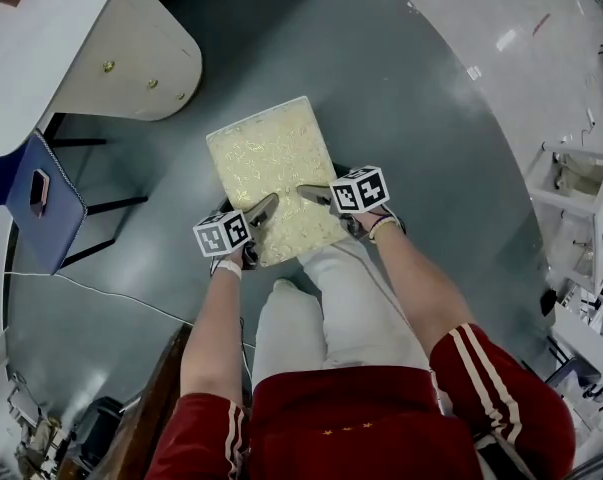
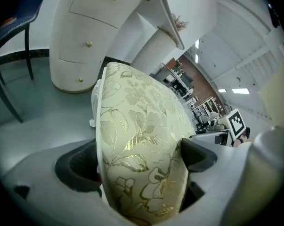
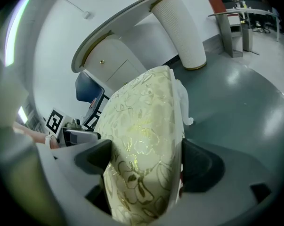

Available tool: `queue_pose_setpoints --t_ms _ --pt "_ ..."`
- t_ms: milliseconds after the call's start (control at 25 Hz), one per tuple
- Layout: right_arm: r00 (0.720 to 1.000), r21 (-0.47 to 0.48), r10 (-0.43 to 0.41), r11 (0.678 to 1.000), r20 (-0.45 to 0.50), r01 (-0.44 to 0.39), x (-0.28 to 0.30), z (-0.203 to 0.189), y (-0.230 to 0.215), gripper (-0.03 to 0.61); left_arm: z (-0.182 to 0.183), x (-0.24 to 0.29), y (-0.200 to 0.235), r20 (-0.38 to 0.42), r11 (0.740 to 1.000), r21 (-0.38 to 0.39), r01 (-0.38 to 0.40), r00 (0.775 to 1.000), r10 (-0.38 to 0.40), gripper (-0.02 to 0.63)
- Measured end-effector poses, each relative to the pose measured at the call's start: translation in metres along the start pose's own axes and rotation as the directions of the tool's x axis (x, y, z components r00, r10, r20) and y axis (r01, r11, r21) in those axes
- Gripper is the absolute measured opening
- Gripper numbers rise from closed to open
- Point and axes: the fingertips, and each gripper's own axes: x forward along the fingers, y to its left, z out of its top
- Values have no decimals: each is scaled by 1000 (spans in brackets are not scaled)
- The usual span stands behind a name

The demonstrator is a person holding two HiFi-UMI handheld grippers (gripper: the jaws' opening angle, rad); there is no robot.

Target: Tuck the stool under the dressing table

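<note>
Both grippers are set on the near short end of the stool [image 1: 271, 173]. On the left gripper [image 1: 264, 208] and the right gripper [image 1: 311, 194] the jaws are spread wide and closed on the thick cushion edge, with the pads pressed against it.

The stool is stood on the floor [image 1: 411, 118], just in front of the person's legs and apart from the dressing table [image 1: 131, 68]. Its long side is pointed away from the person, about toward the gap beside the drawers.

An even, level push from both sides is best — so the stool is not turned or tipped.

Grey floor [image 1: 431, 118] — dressing table [image 1: 131, 58], chair [image 1: 46, 203].
</note>
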Motion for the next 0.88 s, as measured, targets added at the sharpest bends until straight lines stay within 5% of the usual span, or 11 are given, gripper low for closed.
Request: queue_pose_setpoints --t_ms 240,680,880 --pt "1000 24 -12 1000 22 12 -64 40 36 459 45 -46 -51 84 994 -106 -3 996 12 529" --pt "992 81 -54 996 115 44 -191 128 117 462 147 -143 -165 112 999 21 36 993 -38 536" --pt "987 75 -81 995 139 71 -221 164 152 463 182 -176 -188 129 998 21 60 990 -62 543"
